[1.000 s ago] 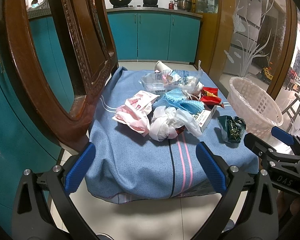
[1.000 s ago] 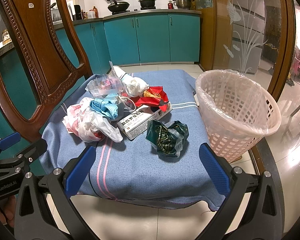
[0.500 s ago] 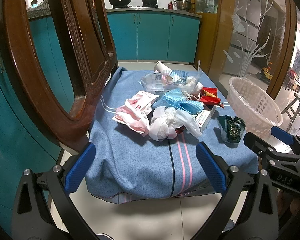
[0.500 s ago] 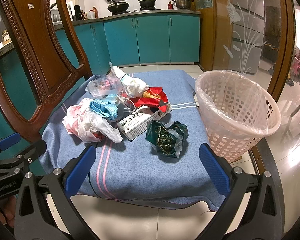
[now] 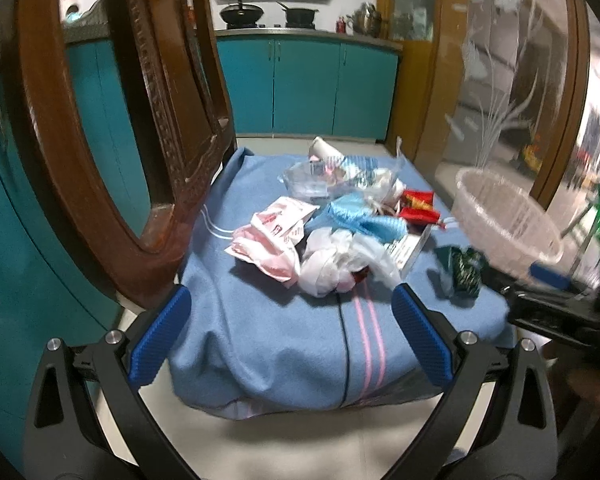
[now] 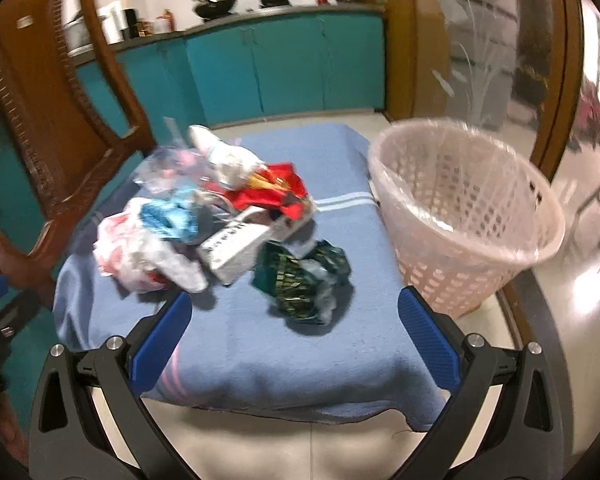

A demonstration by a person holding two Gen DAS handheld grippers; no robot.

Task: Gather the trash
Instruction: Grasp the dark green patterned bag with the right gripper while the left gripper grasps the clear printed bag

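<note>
Near the basket [image 6: 464, 220], the green wrapper [image 6: 304, 280] lies alone. Both grippers, right gripper [image 6: 292, 330] and left gripper [image 5: 288, 332], have open, empty fingers. A shallow pinch may let it slip.

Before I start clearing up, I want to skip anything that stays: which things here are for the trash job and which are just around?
For the job:
crumpled dark green wrapper
white cardboard box
red wrapper
crumpled white plastic bags
pink lined plastic basket

Just around:
carved brown wooden chair
blue striped cloth
teal kitchen cabinets
</note>
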